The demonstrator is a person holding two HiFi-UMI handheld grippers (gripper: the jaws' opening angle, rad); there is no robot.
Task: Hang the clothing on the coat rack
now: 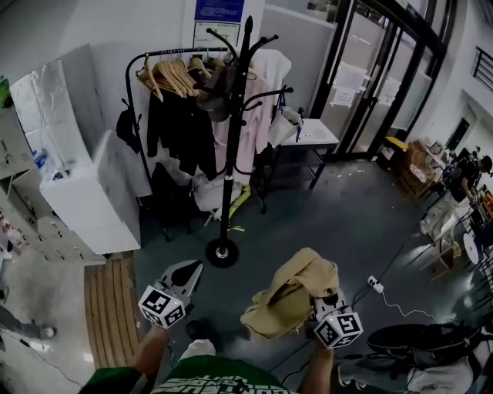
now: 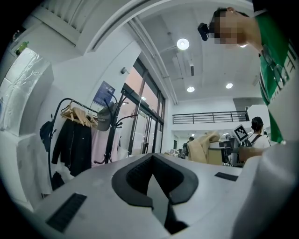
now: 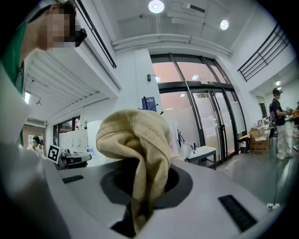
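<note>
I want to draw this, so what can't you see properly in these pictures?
- Beige knit clothing: bunched up in the right gripper, head view and right gripper view, so its kind and shape are hidden.
- Blue poster: head view, cut off by the top edge, print too small.
- Coat rack: left gripper view, its foot sits behind the left gripper.

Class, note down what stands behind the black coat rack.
A garment rail with wooden hangers, a black jacket and a pink garment. The coat rack covers part of the pink garment.
</note>
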